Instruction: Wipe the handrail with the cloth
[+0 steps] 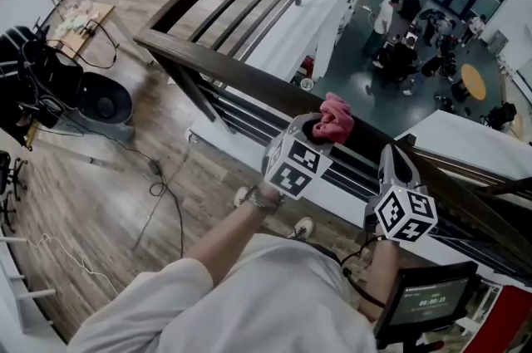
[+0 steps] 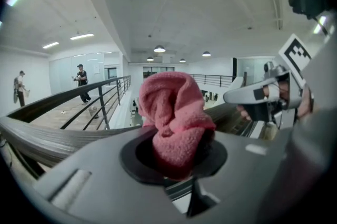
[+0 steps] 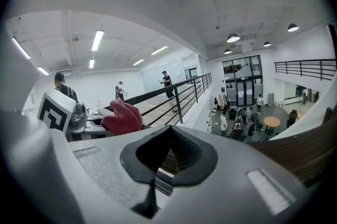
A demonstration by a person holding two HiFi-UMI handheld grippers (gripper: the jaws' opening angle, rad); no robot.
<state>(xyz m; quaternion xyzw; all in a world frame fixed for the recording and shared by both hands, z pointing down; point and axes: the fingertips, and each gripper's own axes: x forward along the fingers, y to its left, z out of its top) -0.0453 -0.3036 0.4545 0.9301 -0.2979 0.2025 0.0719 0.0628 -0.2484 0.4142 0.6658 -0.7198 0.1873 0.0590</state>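
Currently I am clamping the pink cloth [image 1: 335, 117] in the left gripper [image 1: 314, 134], with the bunched wad standing proud of the jaws at the top of the dark handrail [image 1: 224, 65]. I cannot confirm contact with the rail. The right gripper [image 1: 394, 160] is hovering just beside the rail, jaws together on nothing. I am judging the cloth soft, light and floppy. It is likely to crumple under pressure, so a grip low on the wad suits it.

Head view: steeply down over the handrail [image 1: 237, 73]. Gripper views: close at it, facing across. All share the cloth [image 2: 174, 112].
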